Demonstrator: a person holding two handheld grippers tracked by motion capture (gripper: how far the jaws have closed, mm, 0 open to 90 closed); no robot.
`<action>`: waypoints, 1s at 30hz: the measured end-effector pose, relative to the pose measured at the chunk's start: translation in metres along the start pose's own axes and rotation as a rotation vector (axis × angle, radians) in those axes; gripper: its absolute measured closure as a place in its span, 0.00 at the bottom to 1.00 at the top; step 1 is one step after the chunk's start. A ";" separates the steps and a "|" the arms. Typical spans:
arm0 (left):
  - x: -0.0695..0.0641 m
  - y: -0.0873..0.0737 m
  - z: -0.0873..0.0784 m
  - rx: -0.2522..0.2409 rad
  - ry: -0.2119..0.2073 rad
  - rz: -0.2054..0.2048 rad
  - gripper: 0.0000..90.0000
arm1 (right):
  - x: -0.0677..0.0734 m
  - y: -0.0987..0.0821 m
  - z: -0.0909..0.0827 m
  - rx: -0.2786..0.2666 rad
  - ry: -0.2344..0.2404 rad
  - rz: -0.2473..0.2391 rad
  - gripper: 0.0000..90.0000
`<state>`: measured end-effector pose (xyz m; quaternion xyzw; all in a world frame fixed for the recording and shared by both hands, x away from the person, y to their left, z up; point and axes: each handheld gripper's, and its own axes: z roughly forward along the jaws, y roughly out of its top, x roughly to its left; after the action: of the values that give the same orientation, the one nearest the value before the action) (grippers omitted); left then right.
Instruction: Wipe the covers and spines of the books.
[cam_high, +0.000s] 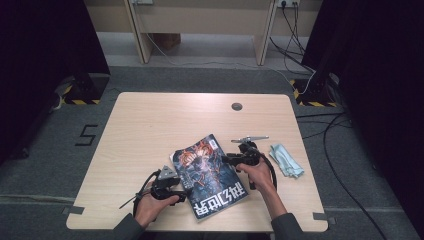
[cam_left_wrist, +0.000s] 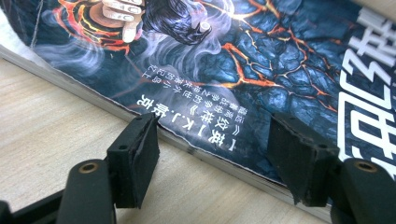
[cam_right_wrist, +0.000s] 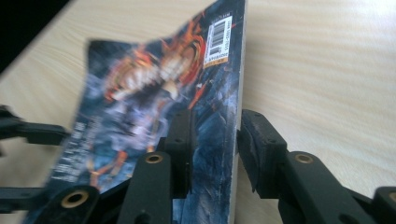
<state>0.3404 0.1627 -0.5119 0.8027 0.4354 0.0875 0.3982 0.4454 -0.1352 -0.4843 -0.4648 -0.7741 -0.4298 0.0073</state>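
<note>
The book (cam_high: 210, 176) has a dark blue cover cracked with glowing orange veins, white lettering and a white barcode patch. The tabletop (cam_high: 150, 130) is pale wood grain; the cloth (cam_high: 286, 159) is light blue-green, and both tongs are black.

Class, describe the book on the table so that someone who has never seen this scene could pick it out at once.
Start at the pale wooden table and look to its near middle, between the left gripper and the right gripper. The book lies there at a slant. Its dark blue cover with fiery orange cracks and large white characters sets it apart from the plain pale blue cloth to its right.
</note>
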 end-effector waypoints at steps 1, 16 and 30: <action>0.000 -0.001 0.000 -0.001 0.002 0.000 0.37 | 0.002 0.001 -0.003 -0.010 0.012 0.002 0.77; 0.001 -0.001 0.000 -0.010 0.005 -0.001 0.39 | 0.029 0.006 -0.003 0.057 0.101 -0.057 0.84; 0.003 0.001 -0.005 -0.009 0.003 0.006 0.40 | 0.032 0.006 0.001 0.126 0.030 -0.165 0.86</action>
<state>0.3399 0.1674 -0.5085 0.8019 0.4332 0.0918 0.4011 0.4319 -0.1108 -0.4677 -0.3915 -0.8350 -0.3865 0.0125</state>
